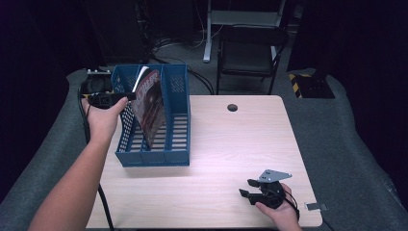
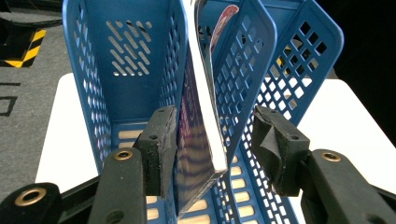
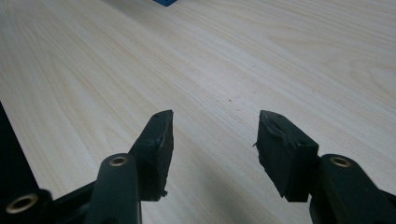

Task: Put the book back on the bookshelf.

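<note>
Left gripper (image 2: 212, 140): jaws held half open astride the magazine (image 2: 198, 154), nothing clamped. Magazine stands tilted in the blue file rack (image 2: 88, 93). If clipped on withdrawal, it could be toppled.

A thin magazine (image 2: 198, 140) with a dark reddish cover and white page edges was stood on edge in a blue perforated file rack (image 2: 93, 84), tilted against a divider. It was seen between the open jaws of the left gripper (image 2: 215, 140), just beside the left jaw, well apart from the right one.
</note>
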